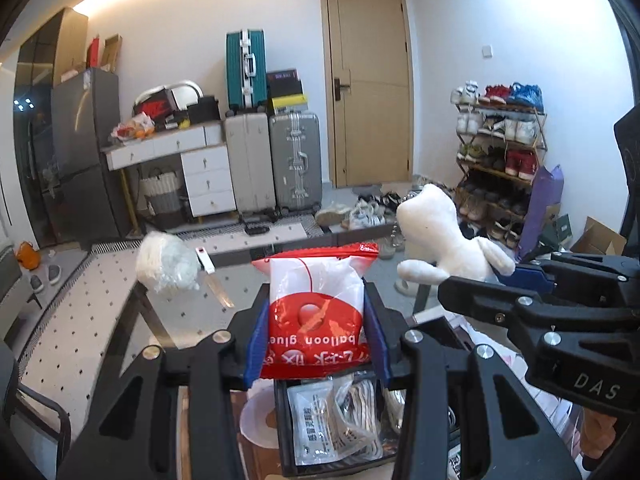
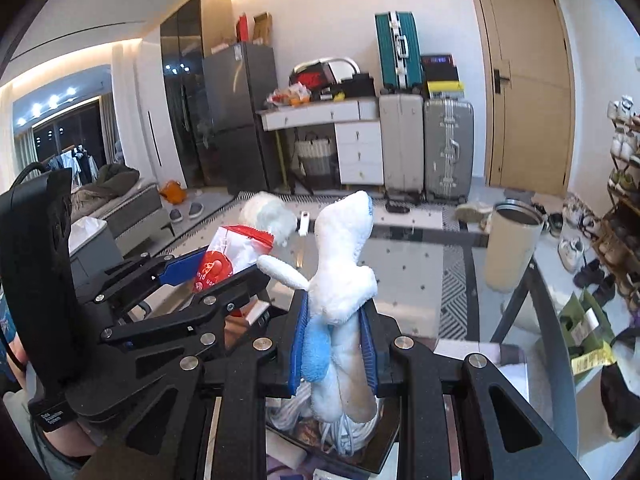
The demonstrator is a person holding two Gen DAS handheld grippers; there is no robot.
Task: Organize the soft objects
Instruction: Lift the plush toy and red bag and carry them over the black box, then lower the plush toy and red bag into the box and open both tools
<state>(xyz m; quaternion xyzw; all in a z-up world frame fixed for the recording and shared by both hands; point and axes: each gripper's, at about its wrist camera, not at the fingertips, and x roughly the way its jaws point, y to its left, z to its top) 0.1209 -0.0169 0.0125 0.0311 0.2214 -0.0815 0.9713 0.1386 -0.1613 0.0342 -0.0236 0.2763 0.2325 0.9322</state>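
While both pairs of tongs are kept above the glass surface (image 2: 420, 264), each one is clamped on a soft thing. The left tongs (image 1: 316, 344) are closed on a red and white plastic packet (image 1: 318, 300), which is held upright between the blue pads (image 1: 256, 344), with its printed words upside down. The right tongs (image 2: 334, 344) are pressed together on the lower body of a white plush toy (image 2: 340, 264); its head and one limb stand free above the pads, and a pale blue part hangs at the side.

Directly under the two loads a dark open box (image 1: 288, 432) is seen, in which sealed packets (image 1: 316, 420) and a coil of white cord (image 2: 352, 428) already lie. Further out on the surface, a white fluffy bundle in clear wrap (image 1: 168, 266) lies well apart from the box, and a tall beige cup (image 2: 512, 244) stands near the far edge. Behind, suitcases, a door and a shoe rack are visible.

It is judged that the carrying step is in hand: both things are lifted and brought over the box, but not yet released. For the next move, each load should probably be lowered into a free part of the box before the tongs are opened, so that the packet does not tip out and the toy does not catch on the rim.
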